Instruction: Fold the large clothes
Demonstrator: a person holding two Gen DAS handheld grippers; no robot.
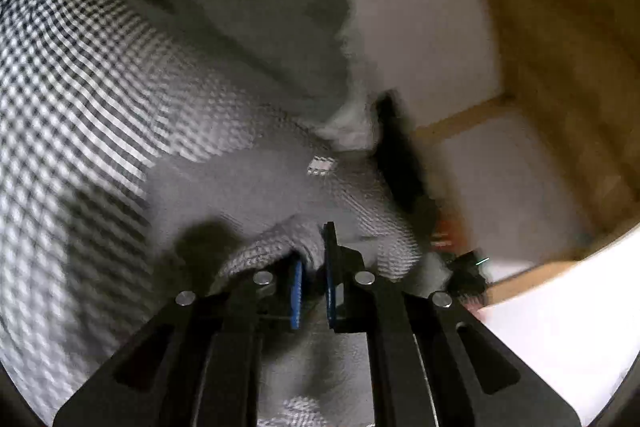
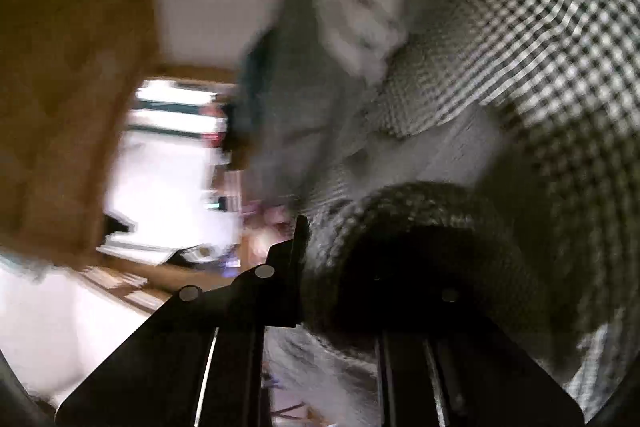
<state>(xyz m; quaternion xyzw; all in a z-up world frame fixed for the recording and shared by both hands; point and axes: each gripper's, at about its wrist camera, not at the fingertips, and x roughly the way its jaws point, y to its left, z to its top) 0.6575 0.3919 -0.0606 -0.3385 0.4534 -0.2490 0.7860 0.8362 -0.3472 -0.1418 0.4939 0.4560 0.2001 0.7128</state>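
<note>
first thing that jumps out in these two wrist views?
The black-and-white checked garment: it fills the left half of the left wrist view and the right side of the right wrist view. A fold of it is pinched between the blue pads of the left tongs at bottom centre. In the right view the same cloth drapes over the right tongs and hides one finger, so its grip cannot be read. Both pictures are smeared with motion blur.

Checked garment (image 1: 80, 67): woven cloth, black-and-white gingham, matt, soft-looking w/ rumpled folds. Grey cloth (image 1: 248, 7) behind it: plain, matt, smoother weave. Left gripper (image 1: 314, 267): matt black plastic arms, shiny round metal pins, blue pads on the fingers. Right gripper (image 2: 320, 251): same matt black plastic. Panelling (image 1: 560, 27): wood, warm brown, dull finish.
</note>
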